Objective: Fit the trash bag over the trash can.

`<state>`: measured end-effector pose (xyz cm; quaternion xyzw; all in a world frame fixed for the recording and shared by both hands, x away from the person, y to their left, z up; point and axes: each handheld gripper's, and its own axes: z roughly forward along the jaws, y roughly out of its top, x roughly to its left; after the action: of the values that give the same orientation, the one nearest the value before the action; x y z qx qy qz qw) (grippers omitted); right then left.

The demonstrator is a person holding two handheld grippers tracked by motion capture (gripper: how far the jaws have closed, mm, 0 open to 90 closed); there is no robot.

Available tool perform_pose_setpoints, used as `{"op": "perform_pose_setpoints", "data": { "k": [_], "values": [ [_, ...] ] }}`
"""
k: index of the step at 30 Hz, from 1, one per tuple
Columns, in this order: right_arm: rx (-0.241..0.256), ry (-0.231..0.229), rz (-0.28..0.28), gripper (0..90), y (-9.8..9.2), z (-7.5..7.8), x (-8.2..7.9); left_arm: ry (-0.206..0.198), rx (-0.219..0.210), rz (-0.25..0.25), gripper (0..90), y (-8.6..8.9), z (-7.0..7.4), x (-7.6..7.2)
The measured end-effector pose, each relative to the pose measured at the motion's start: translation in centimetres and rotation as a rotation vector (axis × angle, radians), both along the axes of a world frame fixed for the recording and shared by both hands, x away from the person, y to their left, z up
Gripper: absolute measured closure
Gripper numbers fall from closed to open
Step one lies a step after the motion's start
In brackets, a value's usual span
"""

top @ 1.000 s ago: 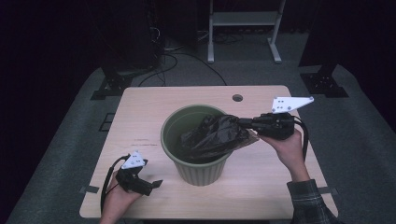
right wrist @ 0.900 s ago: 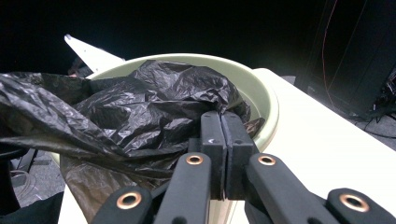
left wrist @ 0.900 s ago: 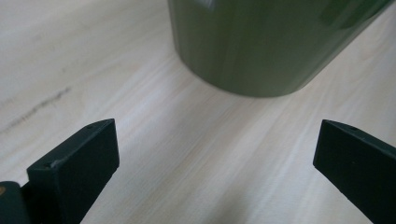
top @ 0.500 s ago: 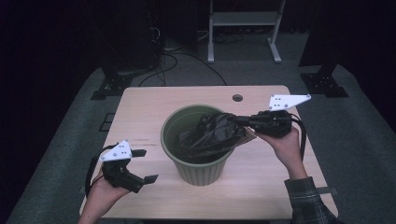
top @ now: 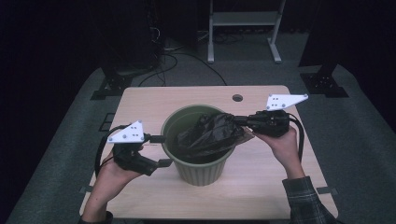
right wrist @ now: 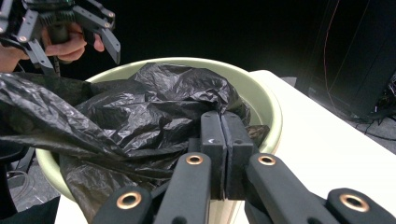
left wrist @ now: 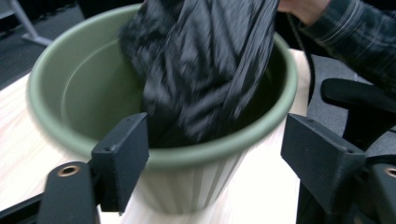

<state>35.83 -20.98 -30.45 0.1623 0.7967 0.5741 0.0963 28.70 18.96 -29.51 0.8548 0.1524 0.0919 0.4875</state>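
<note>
I have the right gripper (top: 243,122) clamped tight on a fold of the black bag (top: 210,133), its jaws pressed flat together at the bin's (top: 201,170) right rim. The bag lies bunched, half inside the green bin and half draped over that rim, not yet spread. The bin stands near the middle of the table (top: 154,100).

My left gripper (top: 161,150) is wide open with nothing in it, just beside the bin's left wall, one jaw near the rim and one lower down. From the left gripper view the rim (left wrist: 219,151) sits between the jaws, with the bag (left wrist: 205,70) hanging above it.

As I judge it, the step is lining the bin, so the left gripper should go for a loose edge of the bag, not the rim. I would lift it over the rim, reach into the bunch nearest that side and close on a single layer if I can find one. Then I would draw the two grippers apart slowly so the mouth opens without tearing, keeping the pull level so the light bin does not tip or slide.
</note>
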Motion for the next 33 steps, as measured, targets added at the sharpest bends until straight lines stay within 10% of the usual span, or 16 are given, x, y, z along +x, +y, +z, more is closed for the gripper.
{"op": "perform_pose_setpoints", "data": {
  "k": [19, 23, 29, 33],
  "values": [
    [0.002, 0.001, -0.001, 88.7, 0.6, 0.3, 0.4, -0.029, 0.037, -0.135, 35.6, -7.6, 2.2, 2.3],
    [0.0, 0.001, -0.001, 88.7, 0.6, 0.4, 0.4, -0.016, 0.061, -0.139, 46.9, -8.3, 1.8, 2.8],
    [0.004, -0.001, -0.007, 88.3, 0.4, 0.5, 0.4, 0.017, 0.081, -0.137, 88.4, -8.4, 1.5, 3.4],
    [0.002, -0.002, -0.021, 82.1, 0.1, 0.6, 0.3, 0.016, 0.071, -0.113, 90.0, -8.3, 1.5, 3.5]
  ]
}}
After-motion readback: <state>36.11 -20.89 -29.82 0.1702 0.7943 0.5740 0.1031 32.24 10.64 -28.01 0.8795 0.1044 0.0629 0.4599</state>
